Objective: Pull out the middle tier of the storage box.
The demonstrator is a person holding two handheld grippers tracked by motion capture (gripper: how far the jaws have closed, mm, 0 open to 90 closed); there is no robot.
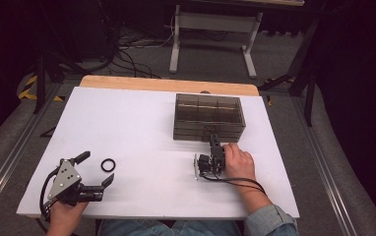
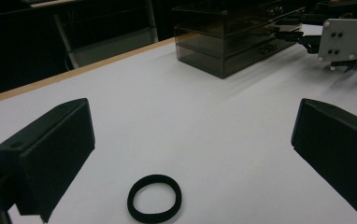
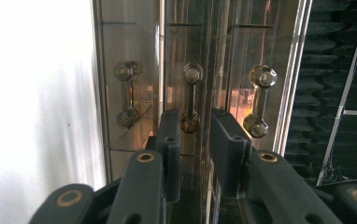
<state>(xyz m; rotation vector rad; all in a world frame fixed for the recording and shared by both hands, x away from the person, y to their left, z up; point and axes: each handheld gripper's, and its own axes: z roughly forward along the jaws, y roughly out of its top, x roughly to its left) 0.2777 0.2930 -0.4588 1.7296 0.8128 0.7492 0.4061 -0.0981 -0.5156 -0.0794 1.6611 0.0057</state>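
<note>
Two narrowly parted jaws of the right gripper [image 3: 195, 140] flank the middle drawer handle [image 3: 191, 98], not pinching it.

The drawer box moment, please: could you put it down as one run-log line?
right gripper: at middle drawer handle, jaws narrow, not gripping | left gripper: open, idle near hair tie | drawer box: shut

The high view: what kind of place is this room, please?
Probably a lab or workshop set up for recording, not a home. A white table stands on a grey floor with loose cables behind it, a metal stand beyond, and yellow-black warning tape at the left.
</note>
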